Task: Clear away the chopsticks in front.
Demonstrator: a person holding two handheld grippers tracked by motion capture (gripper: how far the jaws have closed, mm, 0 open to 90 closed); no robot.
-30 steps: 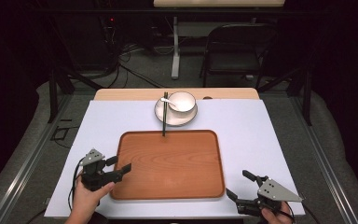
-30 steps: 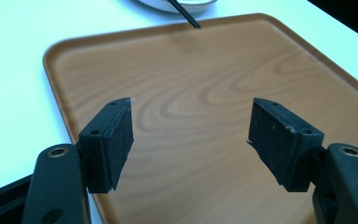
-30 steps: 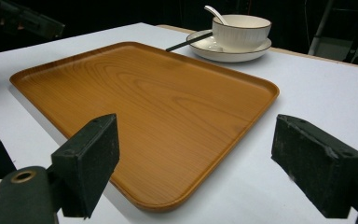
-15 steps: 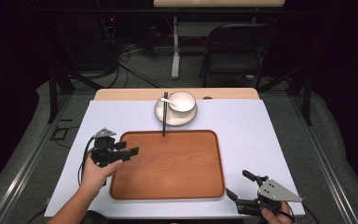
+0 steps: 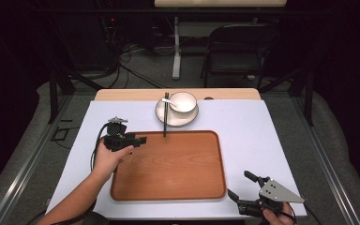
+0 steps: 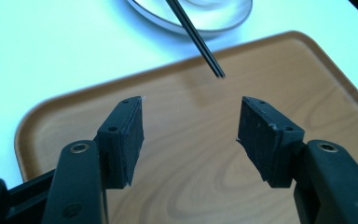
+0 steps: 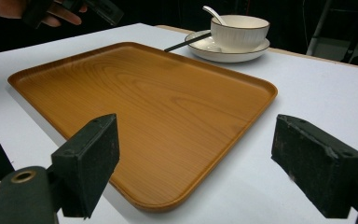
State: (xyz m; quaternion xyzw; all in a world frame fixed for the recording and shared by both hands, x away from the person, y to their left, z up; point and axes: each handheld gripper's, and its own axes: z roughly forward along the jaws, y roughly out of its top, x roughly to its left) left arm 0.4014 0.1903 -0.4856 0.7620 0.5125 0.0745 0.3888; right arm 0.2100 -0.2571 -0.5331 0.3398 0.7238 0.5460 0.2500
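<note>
Overhead forward-down view; two close gripper views, sharing wooden tray (image 5: pixel 168 164).

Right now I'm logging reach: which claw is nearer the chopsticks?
Left. The left claw hovers just beside the chopsticks tips; the right claw sits at the table's near corner.

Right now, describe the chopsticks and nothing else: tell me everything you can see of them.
The chopsticks are a pair of thin, dark, straight sticks lying close together. Their far ends rest on the white saucer, left of the bowl; they run toward the person, and their near tips reach out over the far rim of the wooden tray. Whether the tips touch the tray cannot be told. No gripper touches them.
</note>
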